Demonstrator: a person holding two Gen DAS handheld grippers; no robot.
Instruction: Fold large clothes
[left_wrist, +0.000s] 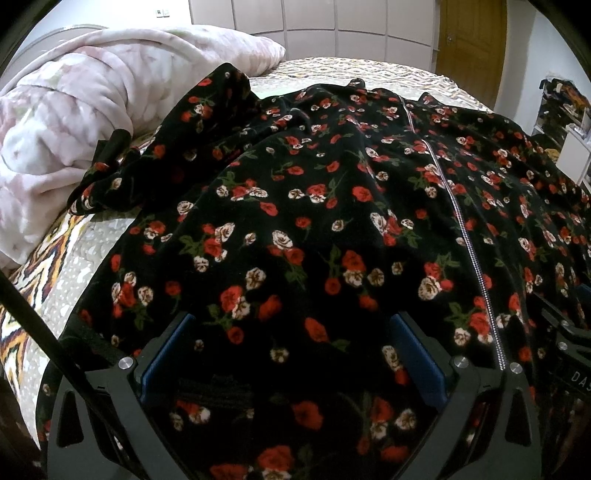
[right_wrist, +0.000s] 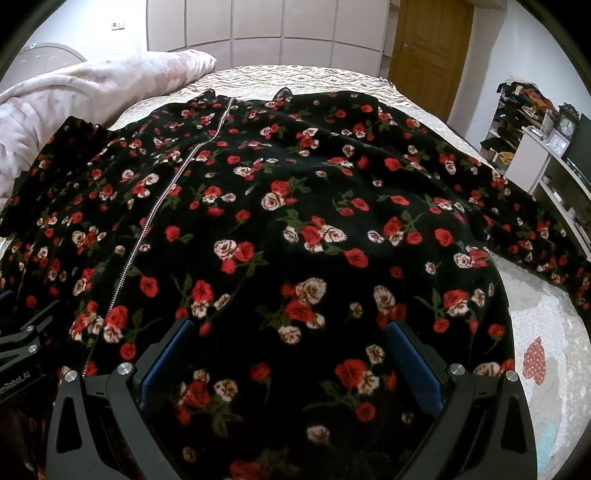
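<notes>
The black floral garment (left_wrist: 314, 206) lies spread flat on the bed (left_wrist: 66, 280) and fills the centre of both views; its silver zipper (left_wrist: 458, 221) runs from the upper middle down to the lower right in the left wrist view, and from the upper left down to the lower left in the right wrist view; one sleeve (right_wrist: 535, 236) reaches to the right edge of the right wrist frame. The left gripper (left_wrist: 291, 354) is at the bottom of its frame with the jaws wide apart, the blue pads (left_wrist: 166, 354) over the near edge of the cloth; the right gripper (right_wrist: 291, 354) stands released in the same way; whether the fingers touch the fabric I cannot tell. A pink blanket (left_wrist: 66, 122) is heaped in the upper left; a wooden door (right_wrist: 428, 48) shows in the upper right; shelves (right_wrist: 546, 162) stand at the right edge.
</notes>
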